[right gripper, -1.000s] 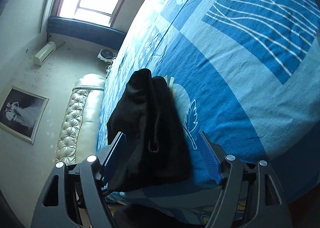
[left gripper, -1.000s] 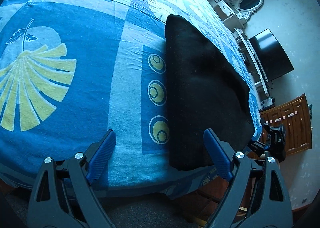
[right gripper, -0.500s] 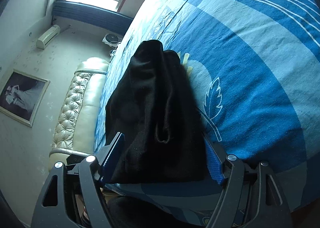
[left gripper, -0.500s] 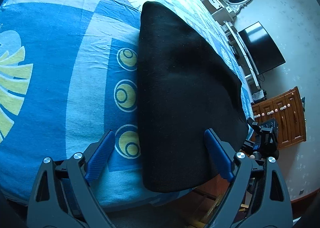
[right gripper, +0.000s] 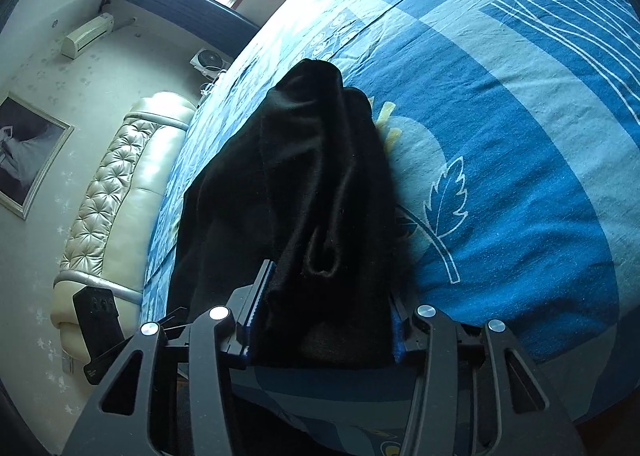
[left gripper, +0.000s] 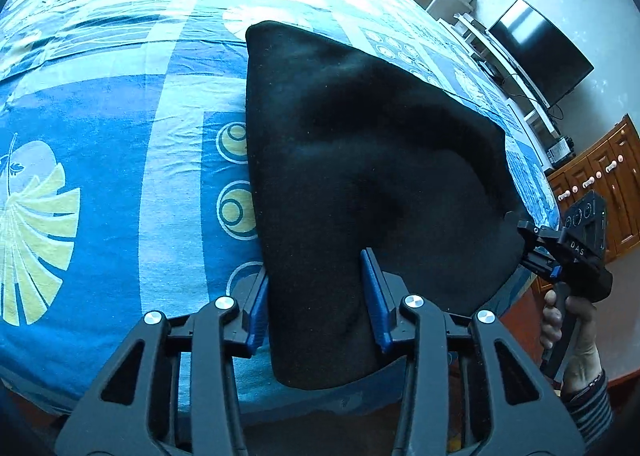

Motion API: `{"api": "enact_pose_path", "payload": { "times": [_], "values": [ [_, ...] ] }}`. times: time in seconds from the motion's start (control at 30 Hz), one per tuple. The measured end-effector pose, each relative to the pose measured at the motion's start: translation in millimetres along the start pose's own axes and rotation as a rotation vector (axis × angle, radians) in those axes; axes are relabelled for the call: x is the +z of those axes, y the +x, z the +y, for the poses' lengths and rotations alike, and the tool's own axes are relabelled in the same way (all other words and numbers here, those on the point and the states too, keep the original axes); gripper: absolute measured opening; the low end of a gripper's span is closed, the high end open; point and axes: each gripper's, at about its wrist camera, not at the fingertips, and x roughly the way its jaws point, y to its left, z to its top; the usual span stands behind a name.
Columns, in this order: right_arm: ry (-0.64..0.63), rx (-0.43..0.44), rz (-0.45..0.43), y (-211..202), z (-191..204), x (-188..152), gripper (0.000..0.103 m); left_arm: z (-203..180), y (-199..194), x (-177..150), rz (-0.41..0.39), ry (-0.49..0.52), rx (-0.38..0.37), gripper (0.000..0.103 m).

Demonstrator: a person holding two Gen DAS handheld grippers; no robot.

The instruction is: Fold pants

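Both claws, left gripper (left gripper: pixel 316 298) and right gripper (right gripper: pixel 324 316), clamped on black pants (left gripper: pixel 360 159) (narrowed jaws).

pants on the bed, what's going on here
A person is folding black pants on a blue patterned bed with two handheld grippers. The left gripper has closed on the near edge of the pants, and the right gripper is clamped on another bunched edge. The fold itself isn't made yet.
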Motion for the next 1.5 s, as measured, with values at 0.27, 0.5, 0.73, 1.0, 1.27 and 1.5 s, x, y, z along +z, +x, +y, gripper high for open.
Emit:
{"api": "enact_pose_path", "payload": {
  "times": [0.27, 0.5, 0.73, 1.0, 1.27, 1.5],
  "values": [
    [-0.028, -0.003, 0.011, 7, 16, -3, 0.048, 5, -18, -3, -0.033, 0.053, 0.083, 0.032],
    [-0.063, 0.004, 0.021, 11, 31, -2, 0.048, 22, -36, -1, -0.041, 0.075, 0.143, 0.014],
    [-0.012, 0.026, 0.012, 7, 18, -4, 0.048, 52, -34, -5, -0.026, -0.057, -0.122, 0.063],
    [0.046, 0.081, 0.010, -8, 0, 3, 0.048, 79, -2, 3, 0.044, -0.283, -0.364, 0.081],
    [0.094, 0.135, 0.037, 10, -13, 0, 0.064, 57, 30, 9, 0.108, -0.251, -0.341, 0.041],
    [-0.025, 0.101, 0.083, 28, 28, -8, 0.049, 53, 2, 9, 0.058, -0.184, -0.244, 0.030]
  ]
}}
